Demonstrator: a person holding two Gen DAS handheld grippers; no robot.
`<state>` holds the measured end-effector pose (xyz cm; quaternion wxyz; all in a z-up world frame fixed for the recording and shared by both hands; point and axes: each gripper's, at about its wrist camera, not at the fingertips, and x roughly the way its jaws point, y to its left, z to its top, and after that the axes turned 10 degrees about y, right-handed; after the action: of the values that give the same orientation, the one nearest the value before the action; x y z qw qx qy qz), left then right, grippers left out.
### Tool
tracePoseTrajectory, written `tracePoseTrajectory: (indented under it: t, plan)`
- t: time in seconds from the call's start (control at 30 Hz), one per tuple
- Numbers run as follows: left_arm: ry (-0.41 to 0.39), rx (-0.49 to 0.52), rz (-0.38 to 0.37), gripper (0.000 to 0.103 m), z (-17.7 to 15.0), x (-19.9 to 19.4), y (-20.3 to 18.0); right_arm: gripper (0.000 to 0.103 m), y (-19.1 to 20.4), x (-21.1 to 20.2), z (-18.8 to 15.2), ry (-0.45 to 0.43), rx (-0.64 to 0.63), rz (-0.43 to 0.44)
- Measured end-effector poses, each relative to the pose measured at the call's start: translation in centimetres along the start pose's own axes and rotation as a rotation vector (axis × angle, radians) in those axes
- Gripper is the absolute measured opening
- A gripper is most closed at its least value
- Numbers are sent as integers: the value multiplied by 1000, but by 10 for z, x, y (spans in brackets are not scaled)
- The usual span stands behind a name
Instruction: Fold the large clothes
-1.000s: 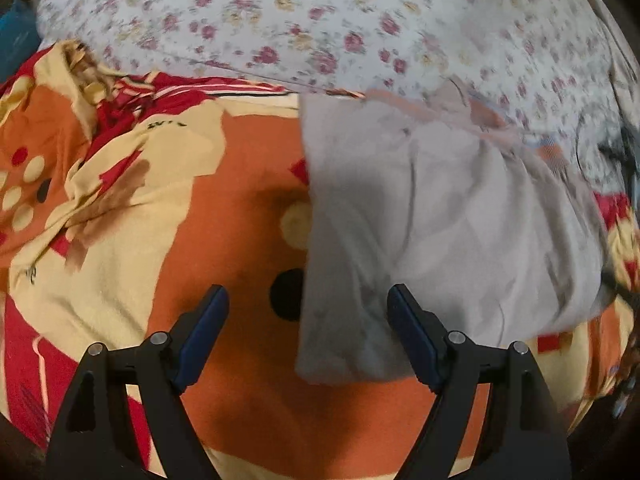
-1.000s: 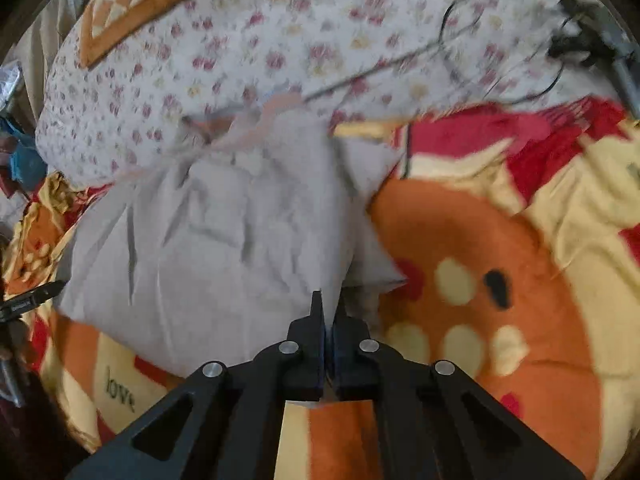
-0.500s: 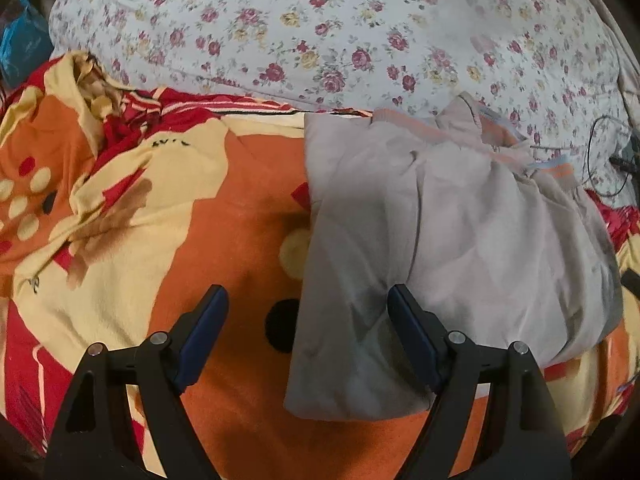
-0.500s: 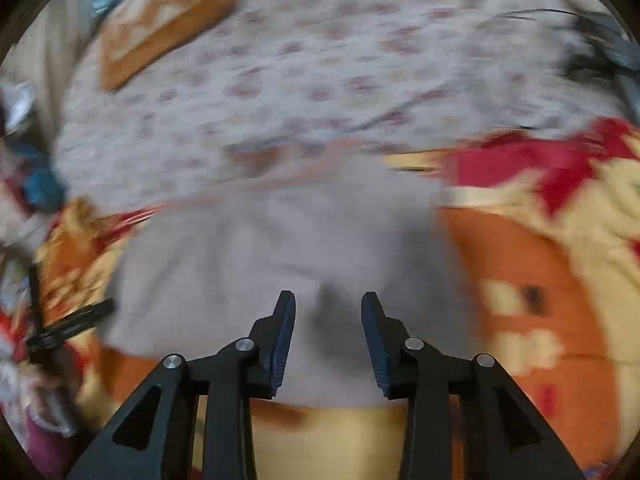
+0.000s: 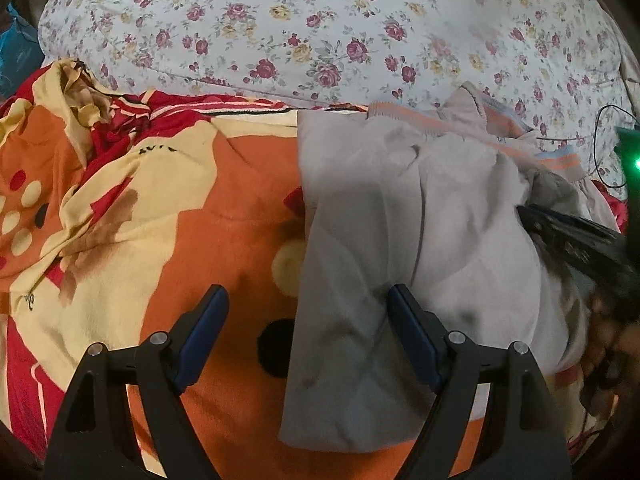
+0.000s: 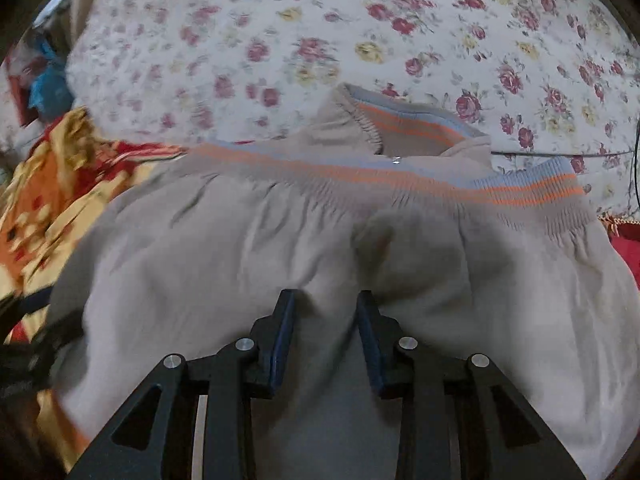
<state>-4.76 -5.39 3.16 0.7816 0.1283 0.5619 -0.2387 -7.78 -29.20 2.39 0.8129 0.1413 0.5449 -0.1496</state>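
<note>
- Grey garment: folded on the bed's orange blanket, long axis toward 12 o'clock, striped waistband farthest.
- Right hand-held gripper: directly over it, nearer; jaws part-open and closing, apparently gripping nothing.
- Left hand-held gripper: wide, empty, straddling the garment's 9 o'clock edge.

My left gripper is matte black, with two triangular cut-out arms, silver screw heads along the linkage and dark blue pads inside its fingers. My right gripper is built the same: black frame, silver screws, blue pads. Seen from the left, it is a dark, blurred shape.
</note>
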Motion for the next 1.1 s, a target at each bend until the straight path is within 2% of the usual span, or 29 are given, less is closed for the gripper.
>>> tracePoseTrajectory:
  t: [0.2,0.23,0.27,0.37,0.47,0.53,0.6,0.67,0.73,0.8,0.87,1.0,1.1]
  plan:
    - [1,-15,-12,82,4,2,0,30,-13,18,21,19,46,7]
    - [2,-16,-11,82,4,2,0,31,-13,15,23,26,53,13]
    - [4,-20,-12,82,4,2,1,35,-14,11,22,28,62,24]
    - [8,-50,-37,82,5,0,5,37,-16,-14,18,-10,95,96]
    - [2,-71,-47,82,6,-2,8,52,-1,-30,21,-19,61,153]
    - [0,-79,-43,82,5,-2,11,56,17,-30,29,-7,18,190]
    - [0,-89,-49,82,5,-2,13,67,32,-24,39,9,-12,204]
    - [7,-93,-51,82,5,0,14,70,51,-6,50,41,-54,188]
    - [14,-94,-47,82,7,3,14,65,63,12,57,69,-78,138]
    - [20,-100,-54,82,10,4,14,41,72,22,63,29,-87,39]
    - [24,-99,-55,82,13,6,12,33,73,28,68,16,-67,19]
    - [23,-90,-40,82,14,7,9,33,72,37,73,17,-60,10]
    - [27,-92,-43,82,14,7,8,36,63,23,70,19,-38,86]
